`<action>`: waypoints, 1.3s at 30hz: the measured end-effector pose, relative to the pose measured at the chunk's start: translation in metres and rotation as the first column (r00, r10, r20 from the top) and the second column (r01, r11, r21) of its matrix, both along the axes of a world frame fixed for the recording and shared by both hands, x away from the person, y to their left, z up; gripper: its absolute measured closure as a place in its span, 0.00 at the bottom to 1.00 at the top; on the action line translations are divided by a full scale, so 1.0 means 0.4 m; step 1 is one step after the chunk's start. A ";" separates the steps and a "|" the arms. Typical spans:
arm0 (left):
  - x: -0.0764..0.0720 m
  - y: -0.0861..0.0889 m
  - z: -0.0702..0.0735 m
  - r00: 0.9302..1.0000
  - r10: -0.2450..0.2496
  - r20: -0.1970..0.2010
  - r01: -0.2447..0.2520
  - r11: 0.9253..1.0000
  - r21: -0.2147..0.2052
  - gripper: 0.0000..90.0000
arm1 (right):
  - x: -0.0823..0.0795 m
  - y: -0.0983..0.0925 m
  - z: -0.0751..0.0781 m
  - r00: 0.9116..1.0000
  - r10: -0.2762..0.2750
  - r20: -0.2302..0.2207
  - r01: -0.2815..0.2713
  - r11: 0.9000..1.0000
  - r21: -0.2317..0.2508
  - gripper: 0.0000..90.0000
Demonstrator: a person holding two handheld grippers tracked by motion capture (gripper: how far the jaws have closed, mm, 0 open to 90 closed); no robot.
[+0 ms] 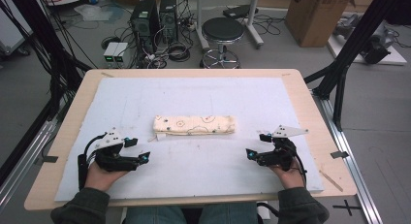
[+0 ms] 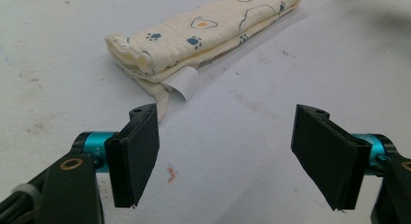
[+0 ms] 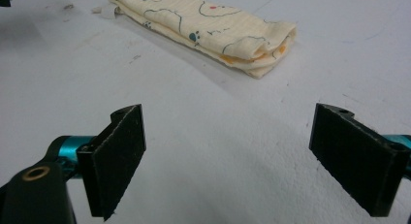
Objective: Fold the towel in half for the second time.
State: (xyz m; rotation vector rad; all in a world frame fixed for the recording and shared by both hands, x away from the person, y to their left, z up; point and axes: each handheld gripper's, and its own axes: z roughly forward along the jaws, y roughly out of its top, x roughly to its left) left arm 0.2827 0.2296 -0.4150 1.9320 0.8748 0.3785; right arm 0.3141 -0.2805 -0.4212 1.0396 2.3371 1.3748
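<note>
A cream cloth (image 1: 195,125) printed with paw marks lies folded into a long narrow bundle in the middle of the white mat (image 1: 203,95). In the left gripper view the cloth (image 2: 194,37) has a white tag (image 2: 183,83) sticking out at its near end. My left gripper (image 1: 137,150) rests low at the cloth's left end, open and holding nothing; its jaws (image 2: 228,158) stand wide apart. To the right of the cloth, my right gripper (image 1: 257,145) is open too, with the cloth (image 3: 208,25) lying ahead of its empty jaws (image 3: 245,161).
The mat covers a wooden table (image 1: 317,132). Beyond the far edge stand a black stool (image 1: 222,32), computer towers (image 1: 145,20) with cables, and a cardboard box (image 1: 317,13). Black frame legs (image 1: 356,37) rise at both sides.
</note>
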 end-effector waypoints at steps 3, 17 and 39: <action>-0.004 0.001 -0.001 1.000 0.001 -0.003 -0.001 1.000 0.004 0.29 | -0.007 -0.007 -0.001 1.000 -0.007 0.000 0.007 1.000 0.003 0.14; -0.027 0.012 -0.004 1.000 0.004 -0.004 -0.004 1.000 0.002 0.29 | -0.034 -0.029 -0.013 1.000 -0.021 -0.010 0.021 1.000 -0.006 0.14; -0.060 0.025 -0.013 1.000 0.022 -0.002 -0.022 1.000 0.009 0.29 | -0.069 -0.066 -0.027 0.999 -0.041 -0.014 0.041 0.999 -0.023 0.14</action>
